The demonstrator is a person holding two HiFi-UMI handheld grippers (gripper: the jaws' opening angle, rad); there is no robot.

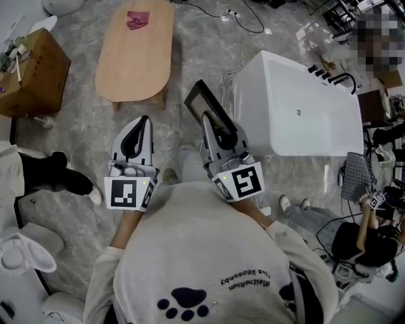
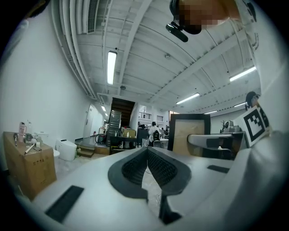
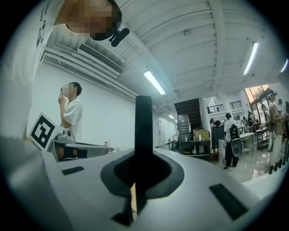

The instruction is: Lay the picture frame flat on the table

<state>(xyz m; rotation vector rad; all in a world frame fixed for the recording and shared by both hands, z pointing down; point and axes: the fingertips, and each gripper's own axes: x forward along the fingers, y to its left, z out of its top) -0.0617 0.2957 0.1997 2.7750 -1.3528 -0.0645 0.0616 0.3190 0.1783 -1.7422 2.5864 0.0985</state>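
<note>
The picture frame (image 1: 204,103) is black-edged with a pale inside and hangs in the air over the floor, tilted, with my right gripper (image 1: 215,130) shut on its lower edge. Seen from the right gripper view, the frame (image 3: 143,131) is an upright black bar edge-on between the jaws of my right gripper (image 3: 141,173). My left gripper (image 1: 145,121) is beside it at the left, shut with nothing in it. In the left gripper view the pads of my left gripper (image 2: 146,159) meet, and the frame (image 2: 186,131) shows to the right. The oval wooden table (image 1: 133,57) stands ahead on the floor.
A red cloth (image 1: 137,19) lies on the table's far end. A white bathtub (image 1: 304,107) stands at the right, a cardboard box (image 1: 31,69) at the left, a white toilet (image 1: 25,250) at lower left. Cables run across the floor beyond the tub. Another person's dark shoe (image 1: 60,176) is at the left.
</note>
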